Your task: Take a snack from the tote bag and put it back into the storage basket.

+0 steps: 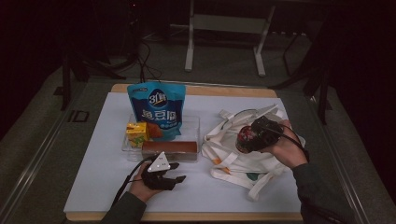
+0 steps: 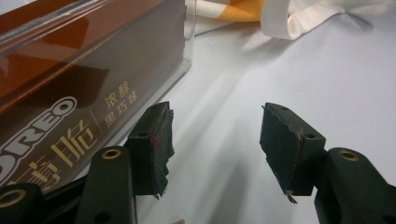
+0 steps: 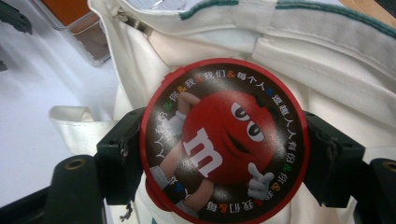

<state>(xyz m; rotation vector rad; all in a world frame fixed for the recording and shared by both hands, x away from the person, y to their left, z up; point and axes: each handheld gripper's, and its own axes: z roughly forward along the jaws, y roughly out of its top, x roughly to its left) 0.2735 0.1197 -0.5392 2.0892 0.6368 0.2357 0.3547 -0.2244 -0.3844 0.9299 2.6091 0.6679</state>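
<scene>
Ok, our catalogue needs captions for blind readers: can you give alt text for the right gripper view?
A round red candy tin with a cartoon red candy figure on its lid is clamped between the right gripper's two black jaws. Behind it lies a cream cloth bag with green-striped straps, and a clear plastic tray sits at upper left on the white table.

A: Where does the high view stand?
B: Above the near edge of the table (image 1: 93,186), facing forward and down; farthest off, it takes in the floor beyond.

A: And the left gripper view?
B: Low over the table, close beside the clear tray (image 2: 187,51), facing the cloth bag (image 2: 299,18).

A: The right gripper view?
B: Very near, facing the bag (image 3: 327,60).

A: Shared ground?
B: Bag (image 1: 233,161) and tray (image 1: 198,122) (image 3: 88,42) appear in all three.
</scene>
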